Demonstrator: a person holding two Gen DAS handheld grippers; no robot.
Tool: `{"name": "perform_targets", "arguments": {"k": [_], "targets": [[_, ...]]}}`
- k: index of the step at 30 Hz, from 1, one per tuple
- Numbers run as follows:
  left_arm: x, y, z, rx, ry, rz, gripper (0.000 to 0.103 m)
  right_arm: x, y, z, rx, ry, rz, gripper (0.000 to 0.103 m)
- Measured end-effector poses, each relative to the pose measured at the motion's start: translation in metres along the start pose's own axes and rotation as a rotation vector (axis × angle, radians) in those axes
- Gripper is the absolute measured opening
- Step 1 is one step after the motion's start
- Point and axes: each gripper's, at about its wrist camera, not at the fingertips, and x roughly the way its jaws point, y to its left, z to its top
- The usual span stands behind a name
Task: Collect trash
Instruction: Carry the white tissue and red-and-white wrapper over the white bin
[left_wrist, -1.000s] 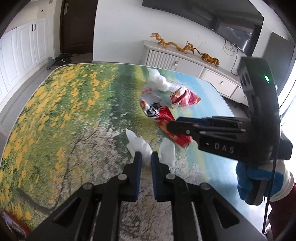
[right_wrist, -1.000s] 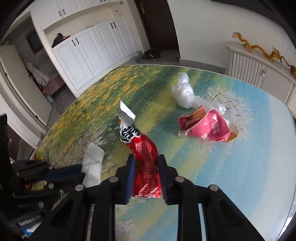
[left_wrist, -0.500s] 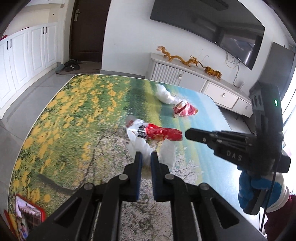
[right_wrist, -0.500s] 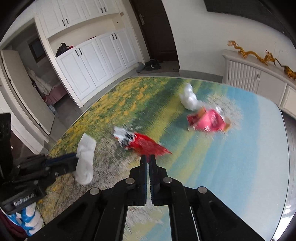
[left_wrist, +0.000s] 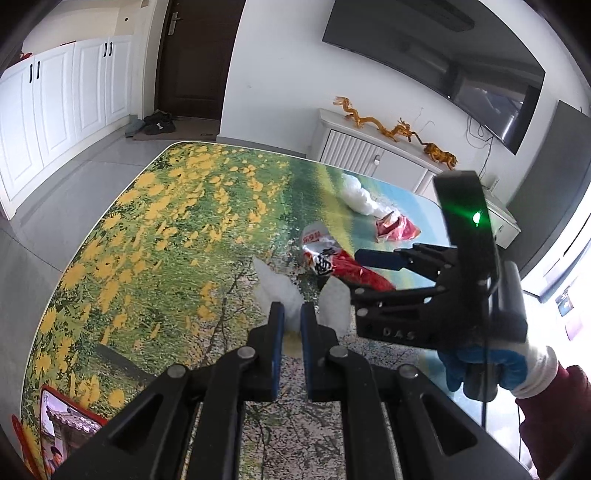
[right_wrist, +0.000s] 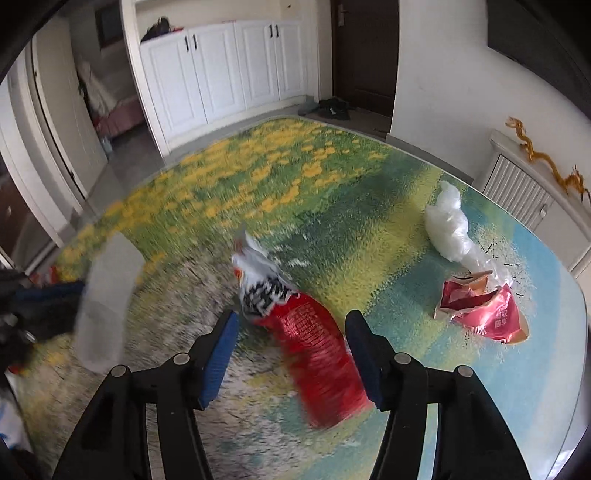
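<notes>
My left gripper (left_wrist: 291, 314) is shut on a crumpled white tissue (left_wrist: 279, 290) and holds it above the table. In the blurred right wrist view the tissue (right_wrist: 107, 302) hangs at the left edge. A red and white snack wrapper (right_wrist: 314, 343) lies on the table between the fingers of my right gripper (right_wrist: 291, 328). Its jaws are opening and the pads stand clear of the wrapper. The left wrist view shows the right gripper (left_wrist: 365, 273) from the side, over that wrapper (left_wrist: 343, 264), held by a blue-gloved hand (left_wrist: 461, 365).
The table (left_wrist: 147, 229) has a cloth printed with a flower field. On it, farther right, lie a pink-red torn wrapper (right_wrist: 484, 314) and a crumpled clear plastic bag (right_wrist: 448, 232). A red packet (left_wrist: 62, 424) sits at the near left corner. A white cabinet (left_wrist: 369, 155) stands beyond.
The right gripper was shut on the red wrapper; its jaws have since parted and now straddle the wrapper on the table. The left gripper drew back and rose slightly with the tissue.
</notes>
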Motion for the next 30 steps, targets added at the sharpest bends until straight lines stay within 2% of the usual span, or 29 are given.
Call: {"name": "perform_targets", "arguments": {"k": [1, 3, 11, 17, 24, 30], "targets": [[0.0, 0.0, 0.0, -0.001, -0.001, -0.001, 0.009, 0.0, 0.0, -0.002, -0.004, -0.004, -0.007, 0.055], [0.001, -0.001, 0.001, -0.001, -0.003, -0.004, 0.009, -0.004, -0.003, -0.006, 0.008, -0.012, -0.024, 0.031], [-0.011, -0.014, 0.005, 0.016, -0.029, -0.018, 0.009, -0.034, -0.012, -0.029, 0.107, -0.052, -0.027, 0.025], [-0.028, -0.036, 0.007, 0.053, -0.055, -0.043, 0.009, -0.09, -0.014, -0.057, 0.203, -0.142, -0.087, 0.024], [-0.048, -0.089, 0.012, 0.141, -0.082, -0.127, 0.009, -0.182, -0.026, -0.107, 0.328, -0.246, -0.266, 0.024], [-0.057, -0.165, 0.012, 0.262, -0.076, -0.246, 0.009, -0.25, -0.047, -0.168, 0.451, -0.278, -0.429, 0.024]]}}
